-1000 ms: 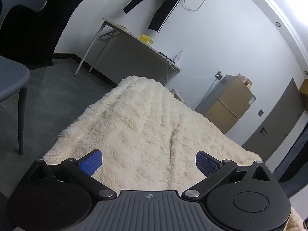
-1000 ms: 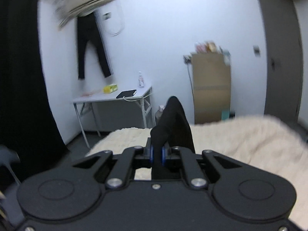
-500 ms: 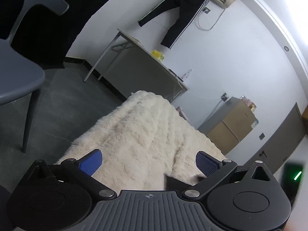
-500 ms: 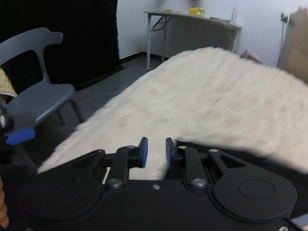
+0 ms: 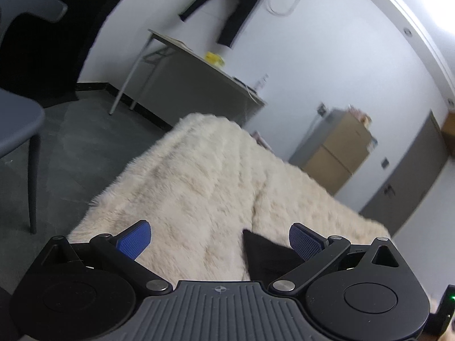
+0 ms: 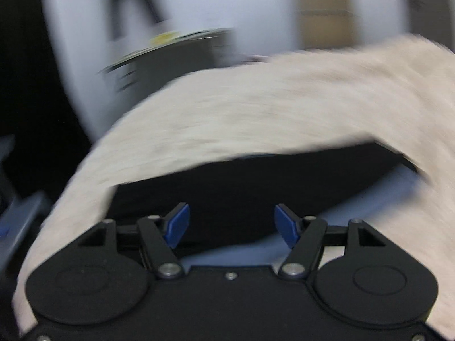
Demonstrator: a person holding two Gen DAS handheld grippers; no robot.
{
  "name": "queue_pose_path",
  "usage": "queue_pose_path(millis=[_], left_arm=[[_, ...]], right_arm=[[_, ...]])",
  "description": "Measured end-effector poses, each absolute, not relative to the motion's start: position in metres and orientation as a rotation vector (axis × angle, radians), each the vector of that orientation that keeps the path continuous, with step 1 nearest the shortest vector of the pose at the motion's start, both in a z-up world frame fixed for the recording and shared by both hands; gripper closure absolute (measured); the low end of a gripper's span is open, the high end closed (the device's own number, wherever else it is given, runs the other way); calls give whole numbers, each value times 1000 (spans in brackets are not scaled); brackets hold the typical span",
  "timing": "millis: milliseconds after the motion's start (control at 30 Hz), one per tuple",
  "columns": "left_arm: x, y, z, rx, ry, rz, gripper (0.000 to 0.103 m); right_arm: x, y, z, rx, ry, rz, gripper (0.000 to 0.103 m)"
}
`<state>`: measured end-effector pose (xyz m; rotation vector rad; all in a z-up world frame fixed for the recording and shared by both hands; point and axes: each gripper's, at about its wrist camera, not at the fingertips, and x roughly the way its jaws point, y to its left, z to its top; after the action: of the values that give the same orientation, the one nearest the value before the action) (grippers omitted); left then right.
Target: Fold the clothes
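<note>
The black garment (image 6: 250, 187) lies flat on the cream fluffy blanket (image 6: 256, 108), filling the lower middle of the right wrist view as a broad dark band with a curved upper edge; motion blur hides any seams or folds, and a pale blue-grey strip shows along its lower right edge, though what that strip is cannot be told; in the left wrist view only a pointed corner of the same black garment (image 5: 266, 251) shows at lower centre right, matte and lightly creased, resting on the fluffy blanket (image 5: 204, 176) just beside the right-hand blue pad.

The right gripper (image 6: 231, 221) hangs over the cloth with its jaws apart, having just been opening; its blue pads (image 6: 177, 223) press on nothing, the garment lying below them rather than pinched.

The left gripper (image 5: 219, 237) is spread wide and released, its blue pads (image 5: 135, 238) clear of the cloth.

Further out in the left wrist view, a grey chair (image 5: 20, 125) stands at the left edge on the dark floor; a folding table (image 5: 199, 65) sits against the white wall at upper centre, with a dark piece of clothing (image 5: 227, 8) hanging above it; a brown cabinet (image 5: 338, 153) and a grey door (image 5: 403, 179) stand at the right.
</note>
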<state>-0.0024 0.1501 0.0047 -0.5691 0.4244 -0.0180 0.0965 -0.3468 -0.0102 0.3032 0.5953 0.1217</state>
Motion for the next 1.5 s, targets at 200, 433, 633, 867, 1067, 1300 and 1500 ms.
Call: queue_pose_path(millis=[200, 433, 633, 867, 1067, 1300, 1500], left_arm=[[16, 126, -3, -458, 518, -71, 0], [27, 107, -11, -361, 587, -81, 0], [32, 103, -14, -334, 617, -72, 0], [53, 94, -25, -368, 701, -188, 0], [93, 89, -42, -516, 735, -338, 1], [161, 85, -79, -615, 849, -387, 38], [170, 89, -82, -560, 862, -429, 95]], right_arm=[[98, -420, -41, 597, 567, 93, 39], [122, -421, -72, 781, 615, 199, 41], [147, -442, -82, 857, 519, 155, 43], [192, -464, -98, 938, 414, 123, 57], [204, -479, -106, 948, 408, 101, 73], [197, -475, -117, 913, 372, 131, 73], [207, -476, -113, 903, 400, 132, 87]])
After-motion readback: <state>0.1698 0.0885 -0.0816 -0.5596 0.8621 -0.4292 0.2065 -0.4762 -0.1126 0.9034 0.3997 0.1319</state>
